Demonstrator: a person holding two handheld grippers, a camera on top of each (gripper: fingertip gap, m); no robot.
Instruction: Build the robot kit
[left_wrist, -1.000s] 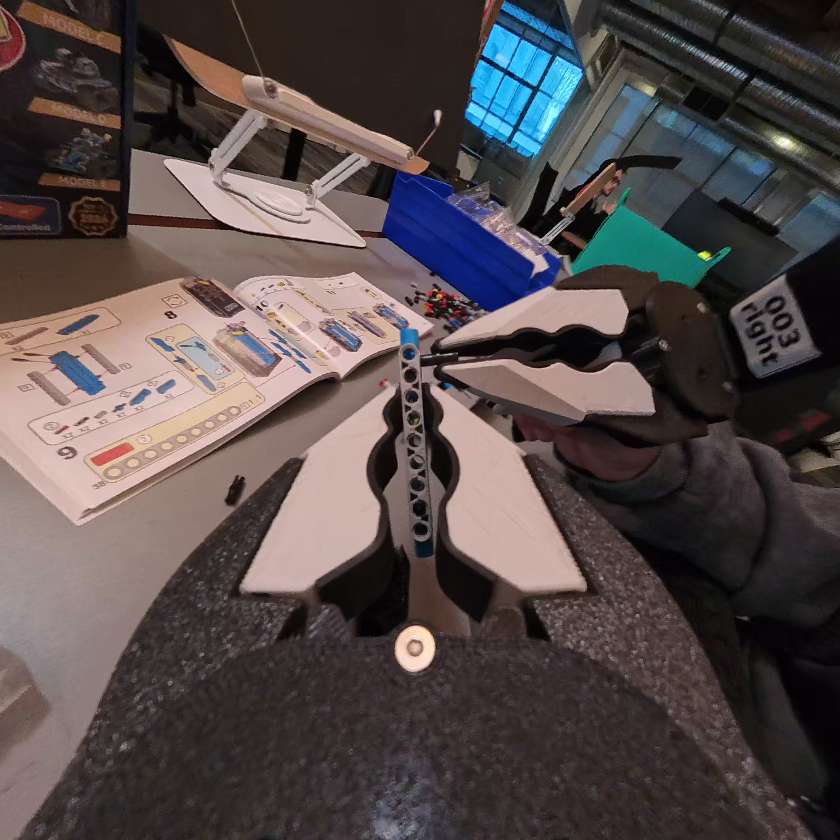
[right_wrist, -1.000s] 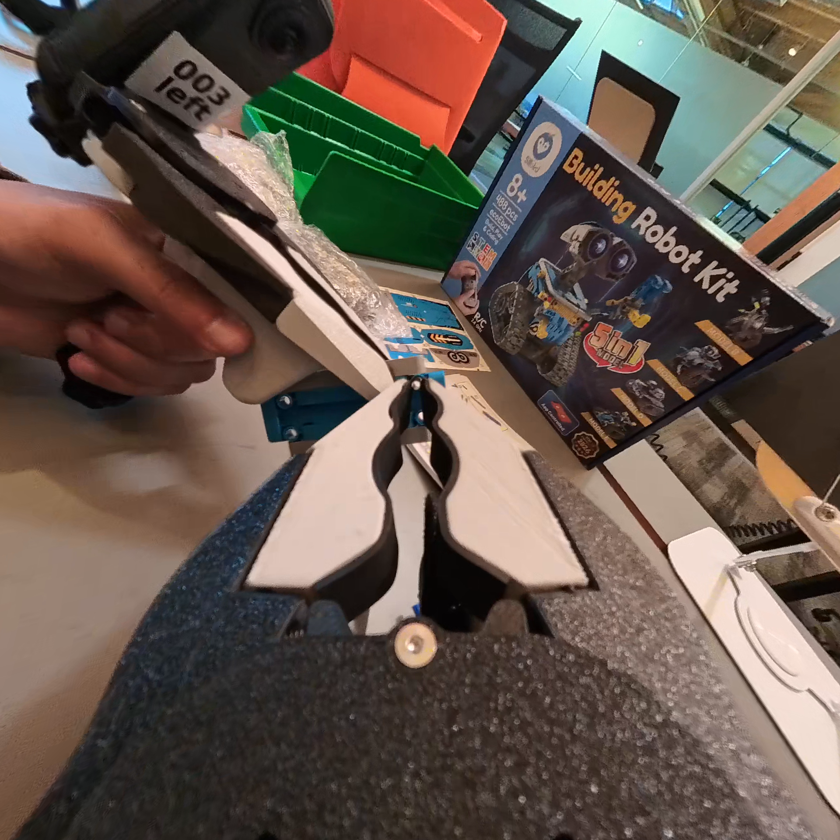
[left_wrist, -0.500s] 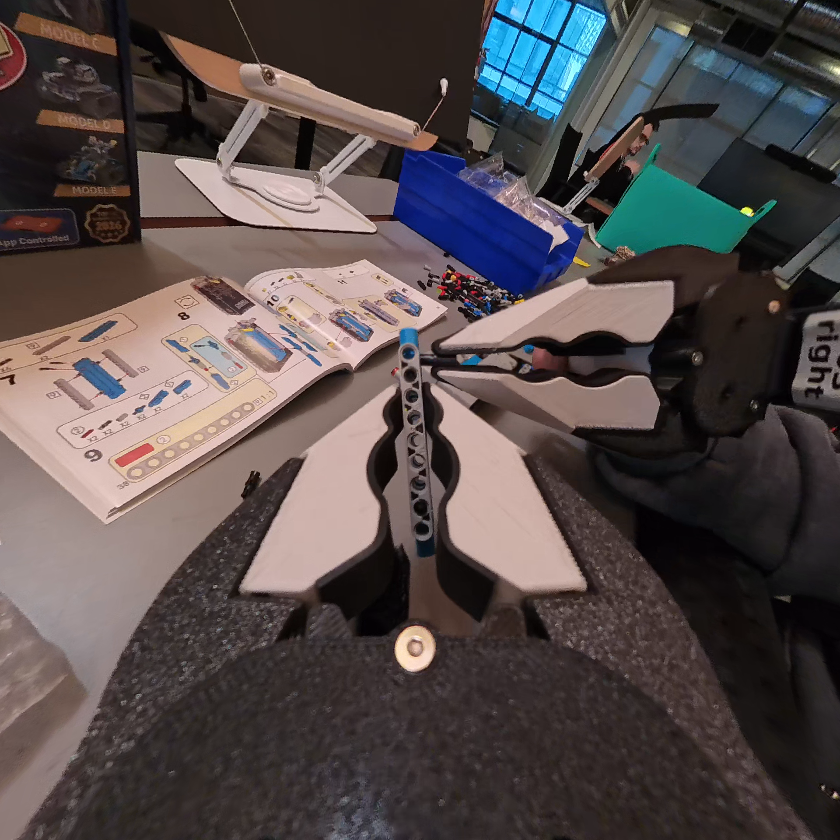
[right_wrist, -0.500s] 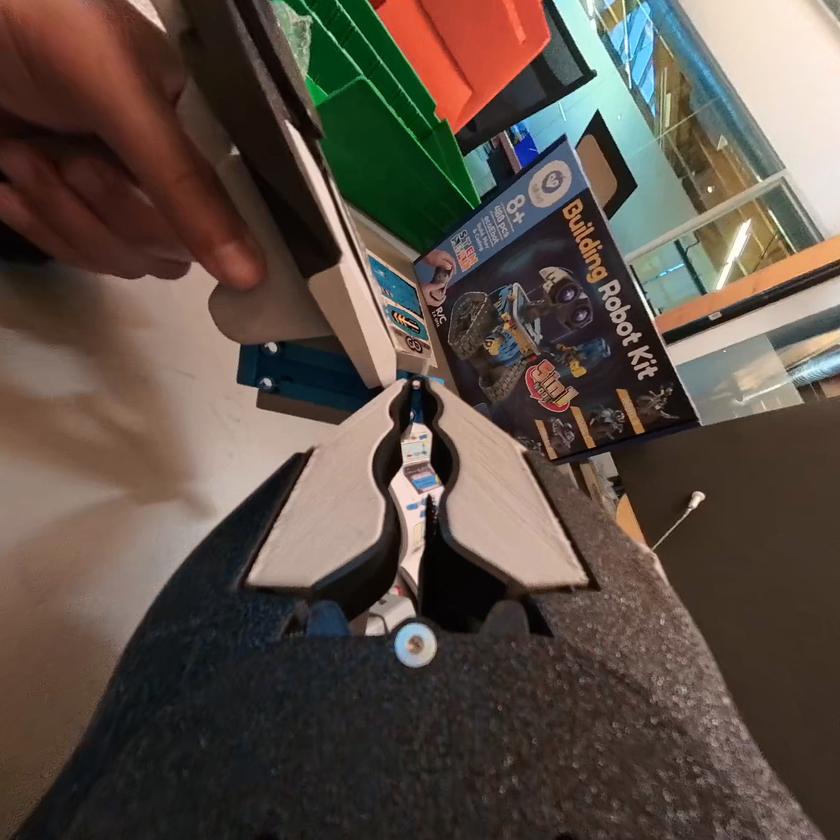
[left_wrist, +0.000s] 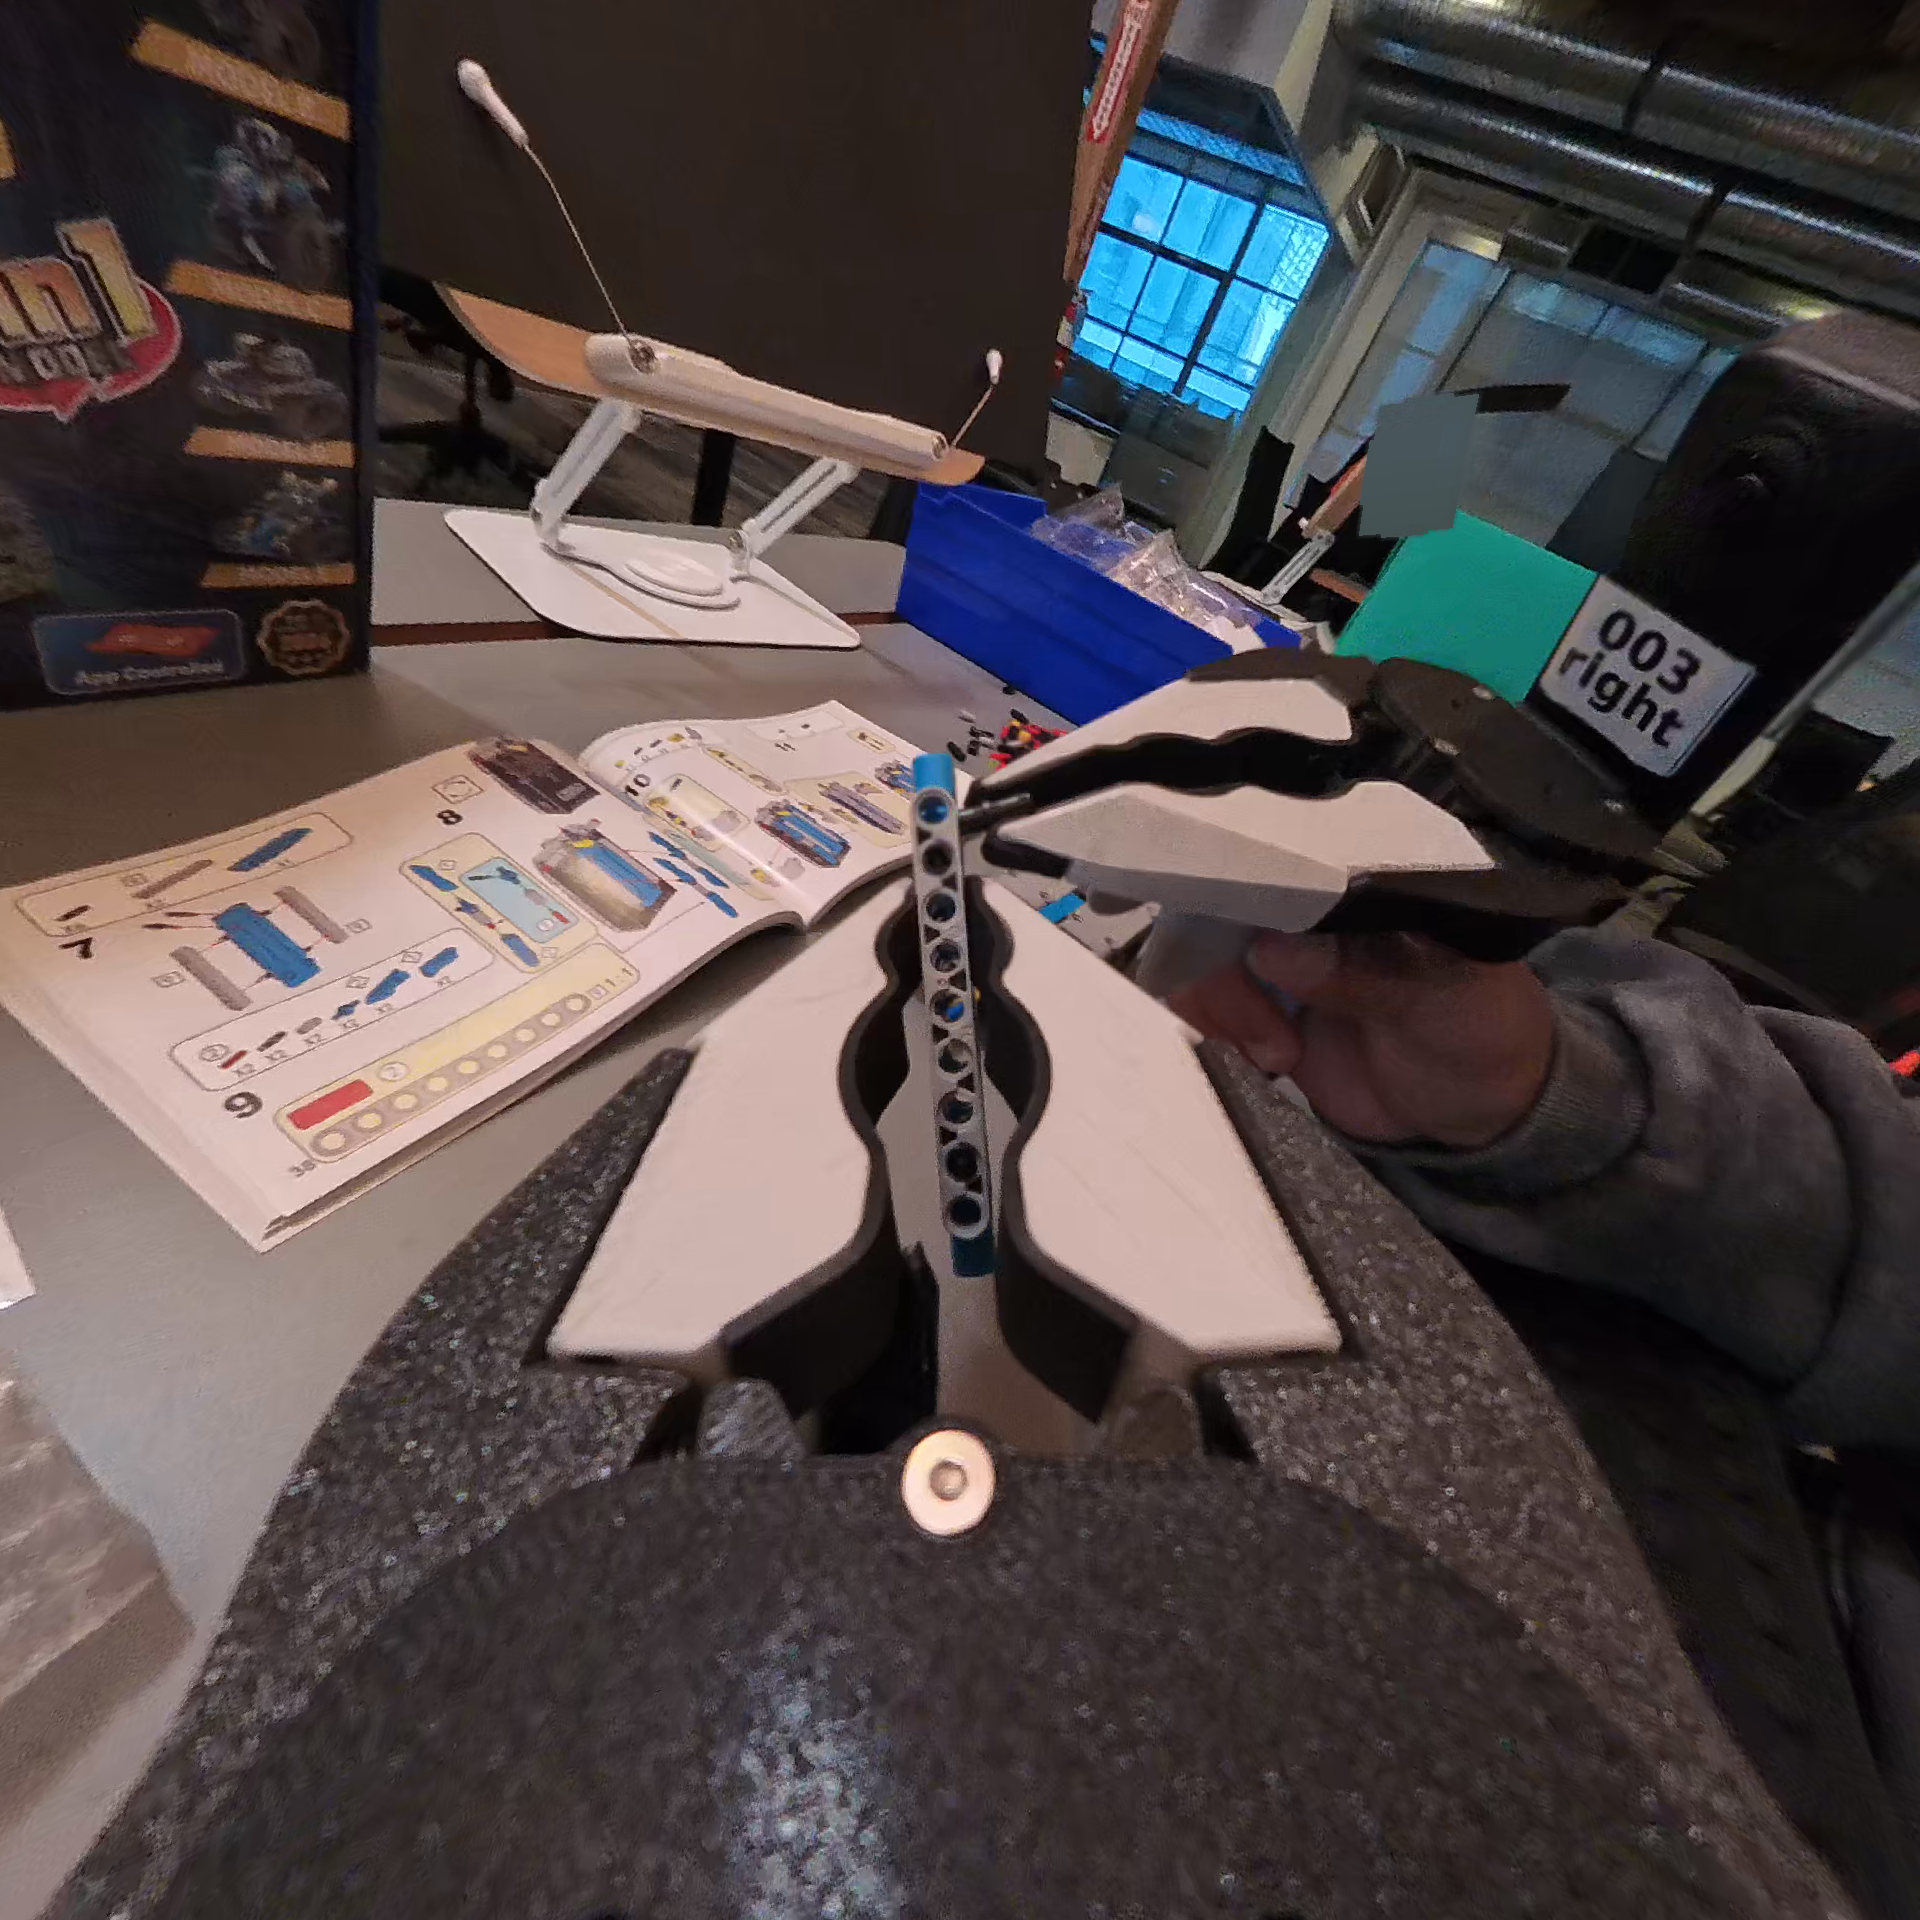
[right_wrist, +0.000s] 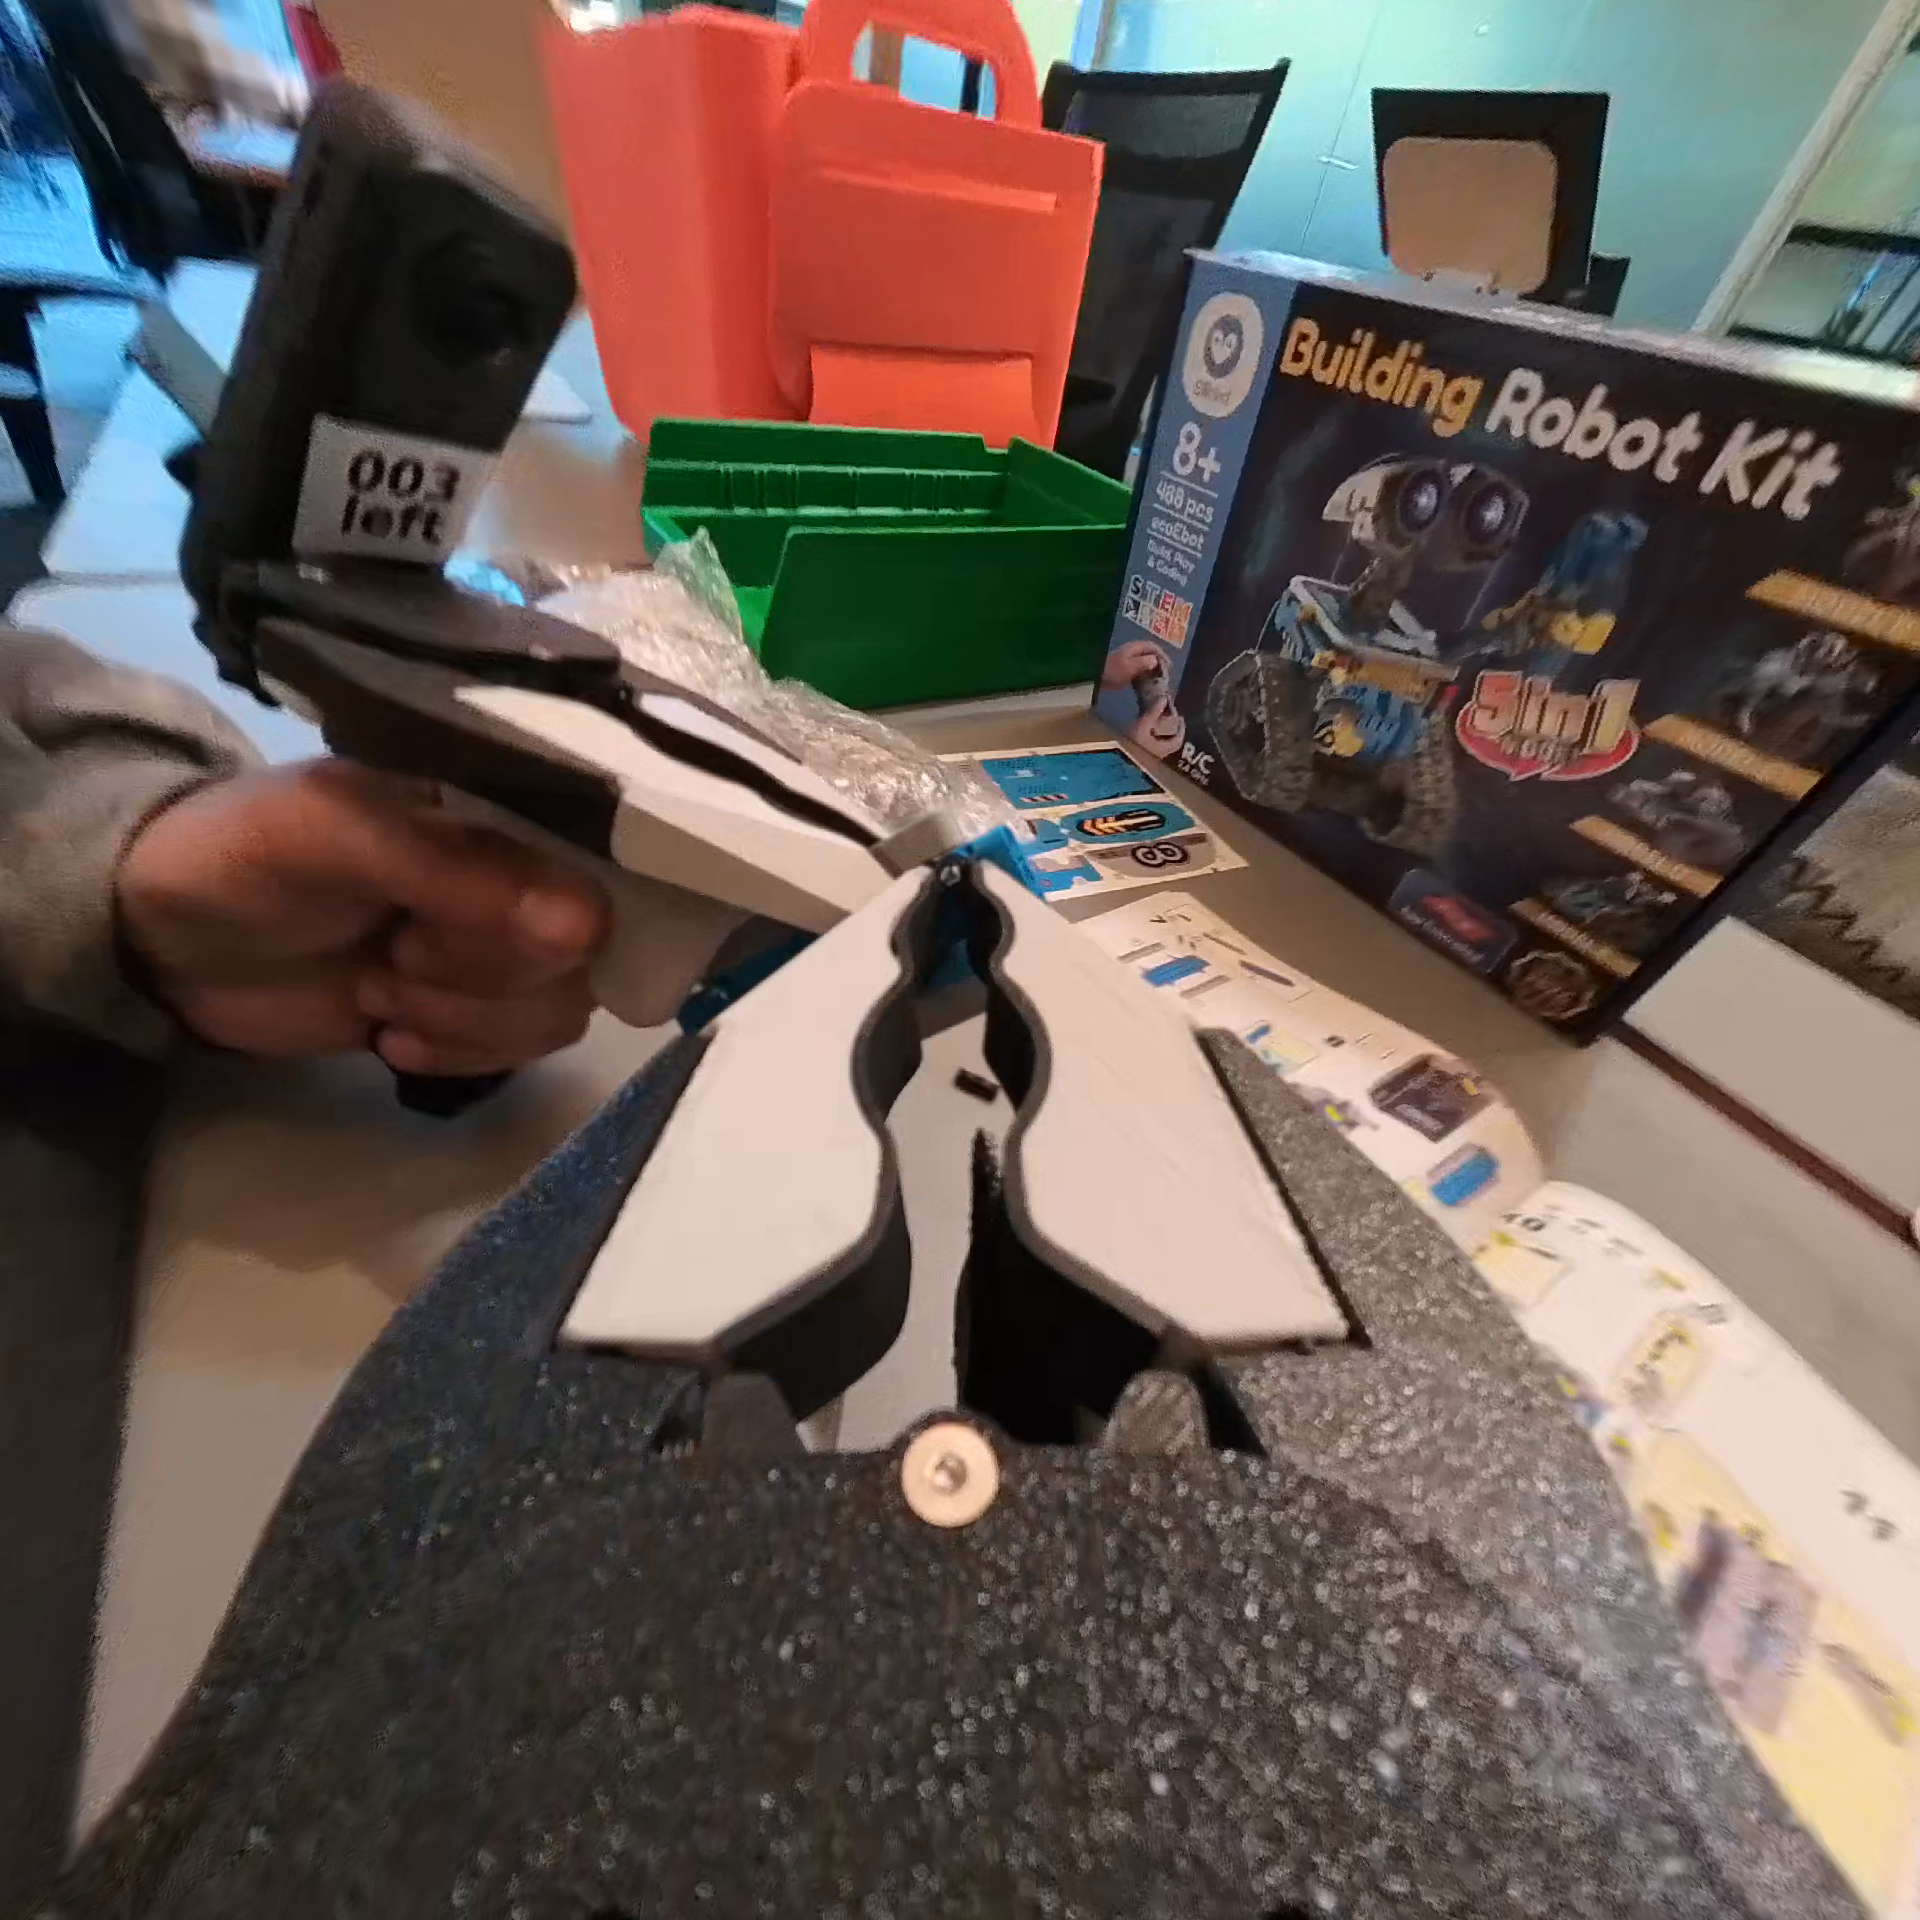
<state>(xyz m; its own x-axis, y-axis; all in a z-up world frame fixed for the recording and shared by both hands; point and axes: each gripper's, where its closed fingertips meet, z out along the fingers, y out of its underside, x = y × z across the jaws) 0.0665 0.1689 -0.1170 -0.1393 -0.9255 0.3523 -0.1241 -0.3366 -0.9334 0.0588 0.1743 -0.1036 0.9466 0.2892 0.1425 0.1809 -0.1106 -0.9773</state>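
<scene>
My left gripper (left_wrist: 940, 894) is shut on a grey perforated beam (left_wrist: 951, 1029) with blue ends and holds it upright above the table. My right gripper (left_wrist: 987, 821) comes in from the right, shut on a small black pin (left_wrist: 1000, 803). The pin's tip touches the top hole of the beam. In the right wrist view my right gripper (right_wrist: 951, 881) meets the left gripper (right_wrist: 899, 844) at its fingertips. The beam is mostly hidden there; only a blue bit (right_wrist: 1000, 850) shows. A hand holds each gripper's handle.
An open instruction booklet (left_wrist: 416, 935) lies on the grey table, left of the grippers. A kit box (right_wrist: 1507, 623) stands behind it. Also on the table are a blue bin (left_wrist: 1039, 613), a green bin (right_wrist: 894, 561), an orange bag (right_wrist: 831, 239), a white stand (left_wrist: 675, 561) and loose small parts (left_wrist: 1008, 732). Both grippers' tips are close together, under 4 cm apart.
The right gripper has kept the pin at the beam's top hole while its wrist rolled and then levelled. The left gripper has kept hold of the beam and shifted only slightly.
</scene>
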